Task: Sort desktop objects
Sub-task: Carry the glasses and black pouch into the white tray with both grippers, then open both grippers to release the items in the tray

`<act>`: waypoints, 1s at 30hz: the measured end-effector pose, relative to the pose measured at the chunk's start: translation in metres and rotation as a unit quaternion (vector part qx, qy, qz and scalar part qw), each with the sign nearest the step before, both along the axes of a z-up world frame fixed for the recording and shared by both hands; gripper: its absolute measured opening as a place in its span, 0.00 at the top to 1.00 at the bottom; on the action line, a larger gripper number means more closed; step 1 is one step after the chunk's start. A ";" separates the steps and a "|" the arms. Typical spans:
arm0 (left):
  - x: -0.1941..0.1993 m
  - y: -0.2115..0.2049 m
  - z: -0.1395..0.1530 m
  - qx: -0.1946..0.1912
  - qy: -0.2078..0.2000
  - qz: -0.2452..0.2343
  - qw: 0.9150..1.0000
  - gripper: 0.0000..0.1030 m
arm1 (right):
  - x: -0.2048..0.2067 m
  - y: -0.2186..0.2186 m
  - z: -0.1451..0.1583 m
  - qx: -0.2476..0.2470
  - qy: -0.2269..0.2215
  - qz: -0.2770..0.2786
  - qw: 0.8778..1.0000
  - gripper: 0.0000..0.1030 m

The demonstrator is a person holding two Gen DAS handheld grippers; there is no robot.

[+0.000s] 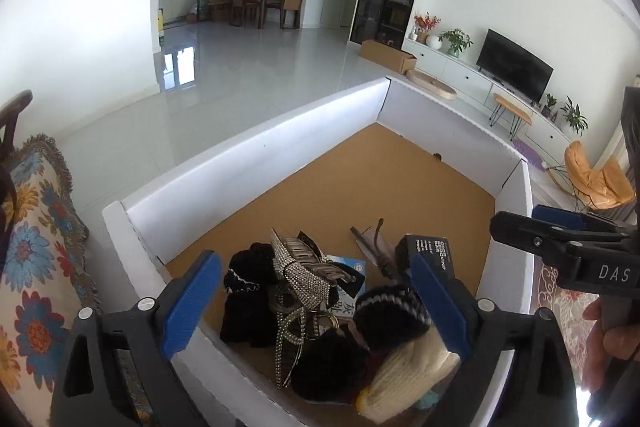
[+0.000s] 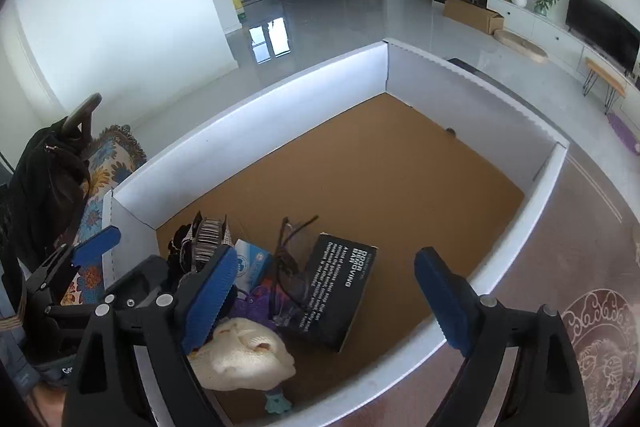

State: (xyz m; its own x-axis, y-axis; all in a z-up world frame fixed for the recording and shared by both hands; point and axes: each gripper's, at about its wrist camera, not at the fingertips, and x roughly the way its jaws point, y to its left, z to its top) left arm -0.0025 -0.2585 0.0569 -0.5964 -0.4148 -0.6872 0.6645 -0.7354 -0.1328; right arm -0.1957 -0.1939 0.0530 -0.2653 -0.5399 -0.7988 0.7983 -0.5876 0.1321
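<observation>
A white box (image 1: 256, 155) with a brown floor holds a pile in its near corner. In the pile are a rhinestone hair clip (image 1: 304, 275), black knit pieces (image 1: 248, 299), a cream knit piece (image 1: 408, 375), glasses (image 1: 376, 247) and a black printed carton (image 1: 432, 255). My left gripper (image 1: 316, 307) hangs open above this pile with nothing between its pads. In the right wrist view my right gripper (image 2: 326, 301) is open over the black carton (image 2: 340, 291). The glasses (image 2: 288, 255) and the cream knit piece (image 2: 244, 355) lie nearby, and the gripper touches none of them.
Most of the box floor (image 2: 400, 187) is bare. A floral cushion (image 1: 36, 267) and a dark bag (image 2: 44, 179) sit left of the box. A patterned cloth (image 2: 600, 339) lies to its right. A hand (image 1: 600, 339) holds the right tool. A living room floor lies beyond.
</observation>
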 end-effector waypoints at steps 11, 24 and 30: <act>0.020 0.041 0.039 -0.059 0.012 0.057 0.997 0.00 | 0.017 0.045 0.024 0.028 0.026 0.000 0.999 0.08; 0.033 0.052 0.053 -0.086 0.006 0.063 0.994 0.00 | 0.028 0.045 0.028 0.015 0.030 0.006 0.999 0.08; 0.038 0.055 0.050 -0.075 0.023 0.065 0.995 0.00 | 0.029 0.040 0.027 0.012 0.029 0.009 0.999 0.08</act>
